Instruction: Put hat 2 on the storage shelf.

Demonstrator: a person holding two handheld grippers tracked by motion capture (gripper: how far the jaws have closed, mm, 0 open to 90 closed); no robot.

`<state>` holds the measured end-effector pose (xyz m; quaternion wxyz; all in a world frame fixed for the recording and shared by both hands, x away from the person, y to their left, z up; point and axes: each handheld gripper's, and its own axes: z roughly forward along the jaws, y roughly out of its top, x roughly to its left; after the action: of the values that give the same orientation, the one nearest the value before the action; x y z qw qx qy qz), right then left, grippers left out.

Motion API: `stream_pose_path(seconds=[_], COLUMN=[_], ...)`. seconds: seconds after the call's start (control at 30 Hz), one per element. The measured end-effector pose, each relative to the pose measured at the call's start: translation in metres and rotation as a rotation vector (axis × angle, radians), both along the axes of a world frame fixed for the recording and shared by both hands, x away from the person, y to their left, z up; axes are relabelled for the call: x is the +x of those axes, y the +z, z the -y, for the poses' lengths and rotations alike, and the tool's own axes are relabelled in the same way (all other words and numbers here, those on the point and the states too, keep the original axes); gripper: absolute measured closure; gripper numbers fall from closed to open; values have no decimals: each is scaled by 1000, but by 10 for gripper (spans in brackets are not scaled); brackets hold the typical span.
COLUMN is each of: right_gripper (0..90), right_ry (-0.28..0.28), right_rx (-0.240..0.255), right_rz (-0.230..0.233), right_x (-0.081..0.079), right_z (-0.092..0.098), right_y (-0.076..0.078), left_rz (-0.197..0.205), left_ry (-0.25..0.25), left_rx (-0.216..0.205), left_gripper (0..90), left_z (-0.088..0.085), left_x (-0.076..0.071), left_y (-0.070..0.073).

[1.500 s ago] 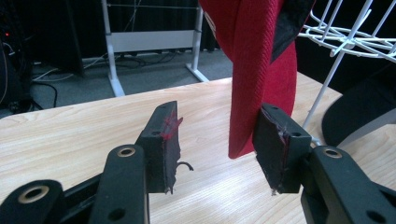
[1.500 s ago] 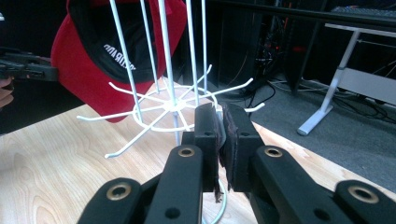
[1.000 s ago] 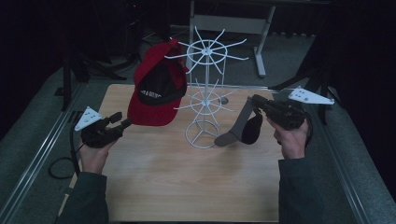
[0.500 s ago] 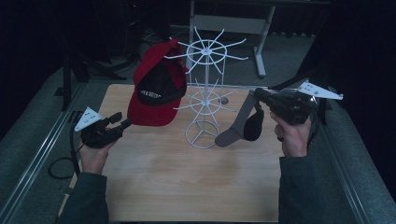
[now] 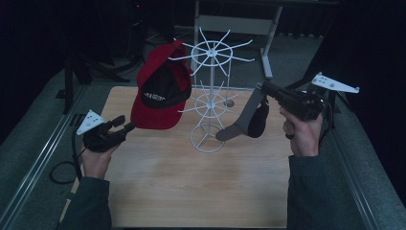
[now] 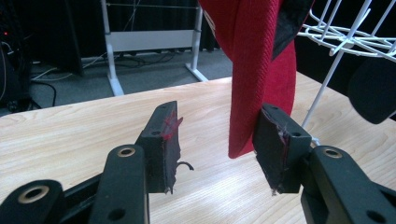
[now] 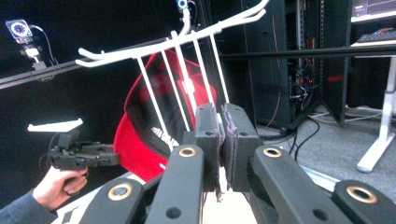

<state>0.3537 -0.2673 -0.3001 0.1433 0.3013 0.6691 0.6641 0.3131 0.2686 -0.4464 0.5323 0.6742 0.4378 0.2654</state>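
Observation:
A white wire rack (image 5: 210, 96) stands mid-table. A red cap (image 5: 160, 96) with a black underside hangs from an upper left hook. My left gripper (image 5: 122, 125) is open just below and left of it. In the left gripper view the red cap's brim (image 6: 261, 70) hangs just beyond the open left gripper (image 6: 219, 149), near its right jaw. My right gripper (image 5: 261, 88) is shut on the back edge of a grey cap (image 5: 244, 120), which dangles right of the rack. In the right gripper view the right gripper (image 7: 220, 140) pinches a thin strip of fabric, with the rack (image 7: 187, 60) and red cap (image 7: 154, 126) behind.
The wooden table (image 5: 191, 191) has bare room in front of the rack's base. A metal desk frame (image 5: 234, 24) stands behind the table. Dark floor and rails run along both sides. The person's left hand and the left gripper (image 7: 84, 154) appear far off in the right gripper view.
My right gripper has lifted the grey cap a little higher and shifted slightly right. The left gripper and the red cap have stayed put.

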Motion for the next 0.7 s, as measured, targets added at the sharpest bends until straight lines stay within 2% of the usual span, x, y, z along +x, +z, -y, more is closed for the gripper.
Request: stream_pose_path(seconds=[0.7], right_gripper=[857], right_ry=[25], right_rx=[58], right_rz=[40], right_x=[2], right_z=[-1], right_y=[30], left_rz=[2], left_ry=[3], left_rx=[2], left_gripper=[517], left_z=[0], left_x=[0], left_y=[0])
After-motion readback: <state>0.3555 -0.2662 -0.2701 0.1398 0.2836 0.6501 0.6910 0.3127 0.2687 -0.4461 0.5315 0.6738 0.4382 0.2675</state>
